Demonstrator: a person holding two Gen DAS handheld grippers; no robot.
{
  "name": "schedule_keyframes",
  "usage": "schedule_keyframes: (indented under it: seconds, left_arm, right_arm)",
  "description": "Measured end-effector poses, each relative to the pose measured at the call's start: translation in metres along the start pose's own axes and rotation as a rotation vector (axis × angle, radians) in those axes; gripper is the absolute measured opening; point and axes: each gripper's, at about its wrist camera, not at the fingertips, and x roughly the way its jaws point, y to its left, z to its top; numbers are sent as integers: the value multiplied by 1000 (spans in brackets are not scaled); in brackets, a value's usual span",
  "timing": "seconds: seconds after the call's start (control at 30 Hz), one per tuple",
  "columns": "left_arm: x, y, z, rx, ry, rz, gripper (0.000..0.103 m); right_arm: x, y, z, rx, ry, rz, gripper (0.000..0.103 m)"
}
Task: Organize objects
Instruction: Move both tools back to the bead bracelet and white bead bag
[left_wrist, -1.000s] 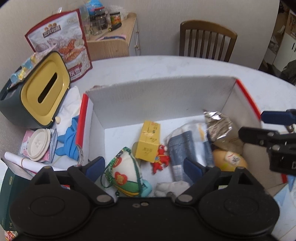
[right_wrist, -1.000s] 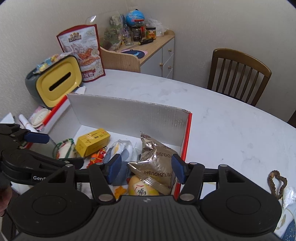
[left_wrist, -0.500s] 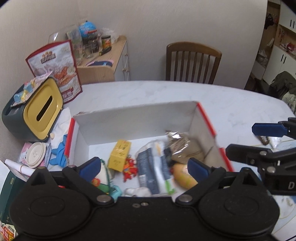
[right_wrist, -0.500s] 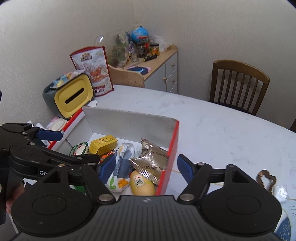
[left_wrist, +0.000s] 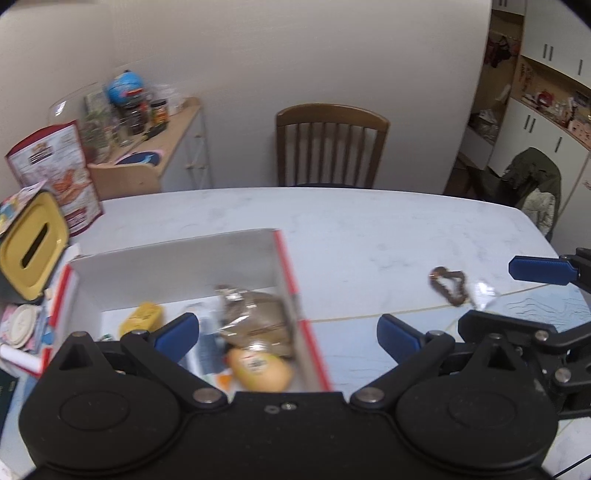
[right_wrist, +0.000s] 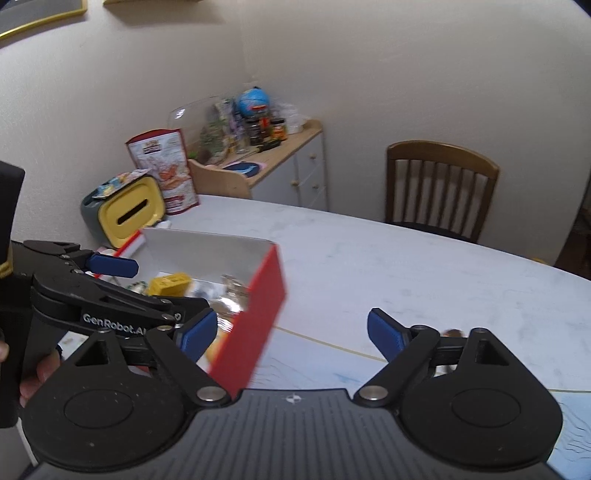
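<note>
A red-and-white cardboard box (left_wrist: 284, 258) stands open on the white table (left_wrist: 369, 229). It holds a small yellow carton (left_wrist: 142, 317), a brown foil packet (left_wrist: 255, 317), a round yellow item (left_wrist: 258, 369) and other blurred things. My left gripper (left_wrist: 286, 334) hangs above the box's right wall; its jaws are opening with nothing between the pads. My right gripper (right_wrist: 291, 332) is to the right of the box's red wall (right_wrist: 258, 314); its jaws are also opening and hold nothing. A brown beaded loop (left_wrist: 448, 286) lies on the table further right.
A grey tissue box with a yellow lid (left_wrist: 33, 243) and a red snack bag (left_wrist: 55, 173) stand left of the box. A wooden chair (left_wrist: 330, 147) and a cluttered side cabinet (left_wrist: 147, 162) are behind the table. A hand (right_wrist: 37, 373) holds the left gripper.
Both grippers have pulled back, risen and shifted right, so the box now sits lower left. Both pairs of jaws have widened; the right jaws have left the foil packet.
</note>
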Motion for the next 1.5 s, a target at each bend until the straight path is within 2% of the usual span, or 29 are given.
schedule_keyframes:
  seconds: [0.33, 0.53, 0.8, 1.23, 1.5]
  left_arm:
    - [28, -70, 9, 10, 12, -86, 103]
    - [55, -108, 16, 11, 49, -136, 103]
    - [99, -156, 21, 33, 85, -162, 103]
    - [172, -194, 22, 40, 149, -173, 103]
    - [206, -197, 20, -13, 179, -186, 102]
  right_arm:
    - [-22, -85, -38, 59, -7, -106, 94]
    - [-17, -128, -59, 97, 22, -138, 94]
    - [1, -176, -79, 125, 53, -165, 94]
    - [54, -221, -93, 128, 124, -139, 94]
    - [85, -236, -98, 160, 149, -137, 93]
